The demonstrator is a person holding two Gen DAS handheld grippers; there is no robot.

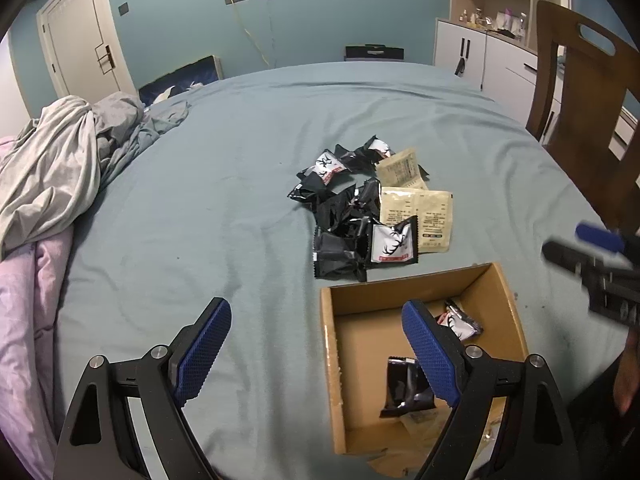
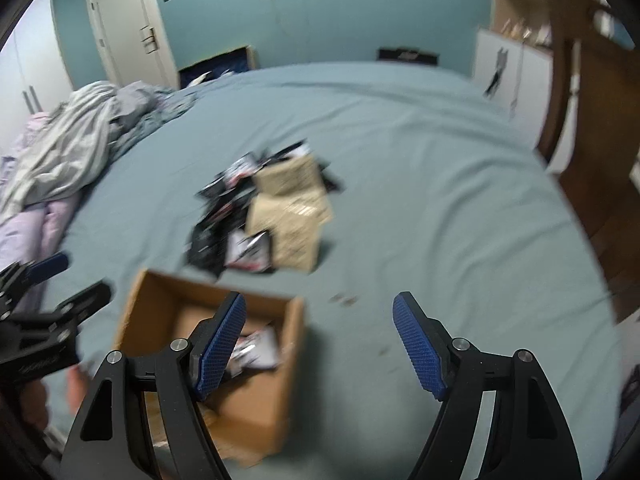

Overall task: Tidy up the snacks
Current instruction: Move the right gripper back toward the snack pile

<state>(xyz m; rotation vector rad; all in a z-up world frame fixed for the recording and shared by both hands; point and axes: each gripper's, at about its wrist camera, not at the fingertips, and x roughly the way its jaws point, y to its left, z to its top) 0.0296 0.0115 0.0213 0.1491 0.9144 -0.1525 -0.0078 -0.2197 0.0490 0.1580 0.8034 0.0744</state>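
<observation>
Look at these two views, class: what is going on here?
A person holding a pair of tongs in each hand is sorting snack packets heaped on a bed into a cardboard box. Two packets at least already lie inside. Both the left tongs and right tongs are open and empty.

Legible text: none. Beige sachets (image 1: pixel 416 210) carried fine printed lines, too small to read; black-and-white snack packets (image 1: pixel 394 244) showed an antler emblem only.
</observation>
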